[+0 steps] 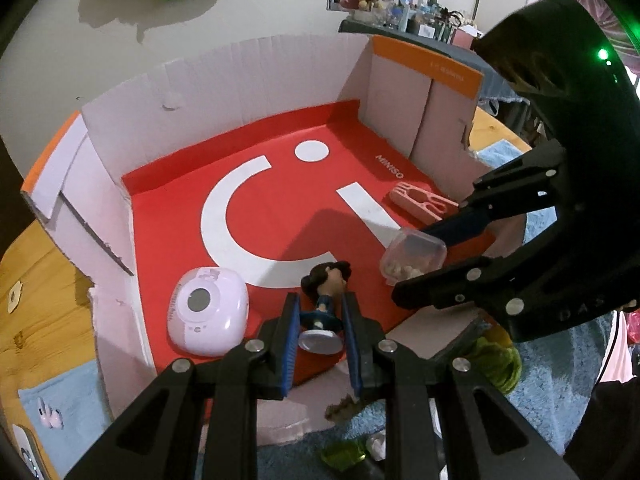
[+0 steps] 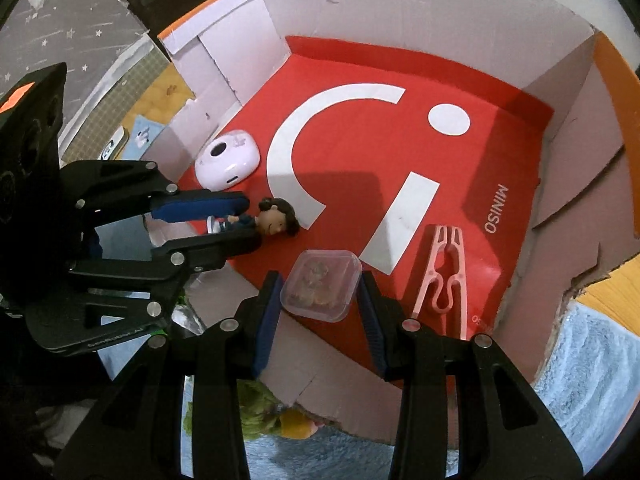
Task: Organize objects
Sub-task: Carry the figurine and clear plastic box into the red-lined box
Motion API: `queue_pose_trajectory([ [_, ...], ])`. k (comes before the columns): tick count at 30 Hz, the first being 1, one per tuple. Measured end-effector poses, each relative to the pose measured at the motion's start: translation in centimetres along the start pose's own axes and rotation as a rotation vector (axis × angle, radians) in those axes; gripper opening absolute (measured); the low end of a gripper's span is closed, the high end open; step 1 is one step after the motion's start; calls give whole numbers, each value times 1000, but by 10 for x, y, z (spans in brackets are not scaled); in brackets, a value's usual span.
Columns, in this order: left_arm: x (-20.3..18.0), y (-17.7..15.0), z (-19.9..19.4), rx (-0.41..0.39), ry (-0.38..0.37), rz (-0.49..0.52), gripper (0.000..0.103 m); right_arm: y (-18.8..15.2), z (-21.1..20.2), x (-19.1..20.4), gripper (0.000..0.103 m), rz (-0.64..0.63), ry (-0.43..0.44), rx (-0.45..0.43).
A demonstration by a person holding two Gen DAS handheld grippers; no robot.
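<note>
In box [image 1: 224,80]: camera [image 1: 208,312], clip [image 2: 440,276] | left hand-held gripper [image 1: 320,320] clamped on figurine [image 1: 324,292], right hand-held gripper [image 2: 320,292] clamped on clear case [image 2: 322,285], I've neither released | leftovers outside near edge.

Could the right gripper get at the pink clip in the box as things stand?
Probably not yet: the right gripper is shut on the clear container, so its jaws are occupied. Otherwise the way looks free: the pink clip lies uncovered on the box floor, just beside that gripper.
</note>
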State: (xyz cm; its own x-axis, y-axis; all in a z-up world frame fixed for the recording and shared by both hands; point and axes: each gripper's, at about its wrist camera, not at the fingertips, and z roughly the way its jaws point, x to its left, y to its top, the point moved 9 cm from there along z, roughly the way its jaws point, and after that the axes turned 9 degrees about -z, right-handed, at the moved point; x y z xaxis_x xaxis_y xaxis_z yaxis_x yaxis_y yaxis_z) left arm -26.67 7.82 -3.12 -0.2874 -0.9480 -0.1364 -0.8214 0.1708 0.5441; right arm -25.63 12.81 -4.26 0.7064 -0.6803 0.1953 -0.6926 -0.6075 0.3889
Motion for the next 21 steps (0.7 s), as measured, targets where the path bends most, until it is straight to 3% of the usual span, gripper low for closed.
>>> queue_pose_trajectory([
  [21,1,-6,7,28,-7,-1,22,0,3,2,38,-69,-73,31],
])
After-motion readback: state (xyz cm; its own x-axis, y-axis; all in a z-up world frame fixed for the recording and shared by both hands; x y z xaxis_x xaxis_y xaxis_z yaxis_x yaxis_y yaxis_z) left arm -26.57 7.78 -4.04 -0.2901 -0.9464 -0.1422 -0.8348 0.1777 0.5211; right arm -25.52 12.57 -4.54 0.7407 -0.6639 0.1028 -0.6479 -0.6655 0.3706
